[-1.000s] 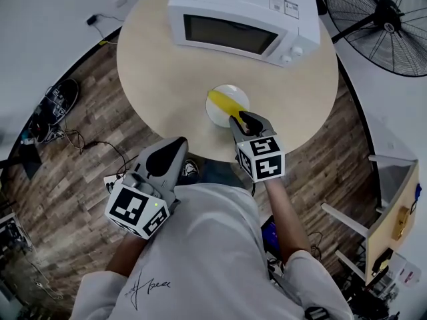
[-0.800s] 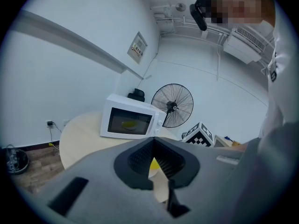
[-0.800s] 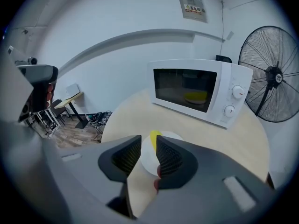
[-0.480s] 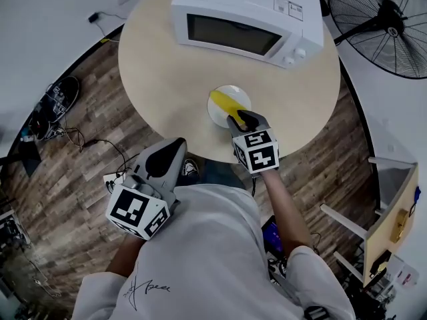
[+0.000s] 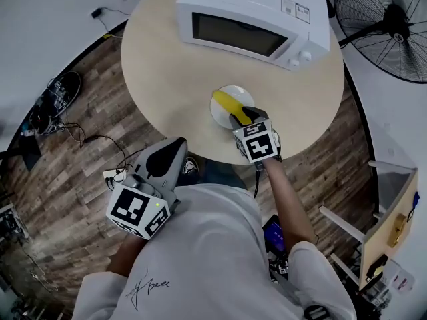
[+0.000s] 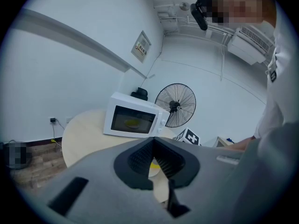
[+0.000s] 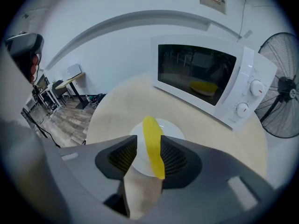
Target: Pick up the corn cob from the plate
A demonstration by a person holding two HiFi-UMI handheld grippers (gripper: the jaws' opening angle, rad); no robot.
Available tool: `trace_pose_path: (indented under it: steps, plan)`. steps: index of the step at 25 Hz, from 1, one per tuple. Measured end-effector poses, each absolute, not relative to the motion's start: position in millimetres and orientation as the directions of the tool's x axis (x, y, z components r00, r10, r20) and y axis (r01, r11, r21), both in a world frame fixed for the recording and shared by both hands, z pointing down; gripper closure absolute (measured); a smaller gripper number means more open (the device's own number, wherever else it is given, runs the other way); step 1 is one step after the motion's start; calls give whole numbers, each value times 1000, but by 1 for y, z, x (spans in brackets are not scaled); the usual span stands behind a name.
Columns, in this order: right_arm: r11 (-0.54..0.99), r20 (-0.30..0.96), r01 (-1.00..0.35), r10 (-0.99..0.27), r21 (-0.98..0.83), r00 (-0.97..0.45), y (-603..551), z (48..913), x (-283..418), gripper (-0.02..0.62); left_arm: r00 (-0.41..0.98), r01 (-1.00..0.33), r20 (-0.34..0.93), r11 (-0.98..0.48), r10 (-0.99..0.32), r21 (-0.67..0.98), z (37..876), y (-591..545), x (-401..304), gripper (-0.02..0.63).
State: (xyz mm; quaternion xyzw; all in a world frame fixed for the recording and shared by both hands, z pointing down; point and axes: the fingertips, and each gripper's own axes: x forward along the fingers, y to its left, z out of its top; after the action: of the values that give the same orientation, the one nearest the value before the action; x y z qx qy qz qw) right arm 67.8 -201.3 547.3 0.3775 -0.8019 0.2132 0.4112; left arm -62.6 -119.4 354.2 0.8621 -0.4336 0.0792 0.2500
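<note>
A yellow corn cob (image 5: pixel 229 107) lies across a small white plate (image 5: pixel 237 93) near the front edge of the round table (image 5: pixel 167 79). My right gripper (image 5: pixel 248 114) points steeply down over the near end of the cob. In the right gripper view its jaws are opening, with the cob (image 7: pixel 153 146) between them. The cob rests against the right-hand pad, and a gap shows on the left above the plate (image 7: pixel 171 127). My left gripper (image 5: pixel 177 143) hangs off the table by my body, jaws together and empty.
A white microwave (image 5: pixel 247 25) with its door closed stands at the back of the table, just behind the plate. A black floor fan (image 5: pixel 387 25) is to the right. Cables and shoes lie on the wooden floor at left.
My right gripper has sunk toward the plate over the cob's near end, and its jaws have spread wider. The left gripper has stayed put.
</note>
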Motion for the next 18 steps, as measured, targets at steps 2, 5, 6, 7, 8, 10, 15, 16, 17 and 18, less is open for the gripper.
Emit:
trace_pose_path:
  steps: [2, 5, 6, 7, 8, 10, 15, 16, 17, 18]
  plan:
    - [636, 831, -771, -421, -14, -363, -203, 553, 68, 422, 607, -790, 356, -494, -710, 362, 355, -120, -64, 602]
    - [655, 845, -756, -415, 20, -337, -208, 560, 71, 407, 601, -795, 362, -485, -712, 365, 357, -122, -66, 601]
    - [662, 851, -749, -406, 24, -332, -209, 562, 72, 402, 599, -796, 365, -481, -713, 367, 358, -123, -66, 601]
    - [670, 857, -742, -397, 25, -329, -209, 565, 72, 396, 597, -797, 366, -477, -714, 370, 358, -124, -66, 601]
    - [678, 862, -735, -386, 25, -327, -209, 568, 72, 388, 595, -799, 367, -473, -715, 372, 358, -125, -66, 602]
    - [691, 871, -723, -366, 19, -328, -210, 573, 73, 368, 590, -801, 368, -467, -718, 374, 359, -126, -67, 603]
    - [718, 884, -695, -337, 19, -324, -215, 583, 71, 327, 584, -806, 377, -454, -719, 380, 363, -131, -68, 603]
    - [724, 887, -689, -331, 19, -323, -216, 585, 70, 324, 583, -806, 380, -453, -718, 381, 364, -132, -68, 603]
    - [730, 890, -684, -325, 20, -320, -216, 587, 70, 319, 583, -806, 383, -452, -716, 382, 364, -132, -67, 603]
    - [734, 893, -678, -320, 22, -317, -217, 589, 70, 316, 584, -806, 386, -452, -715, 383, 365, -133, -66, 603]
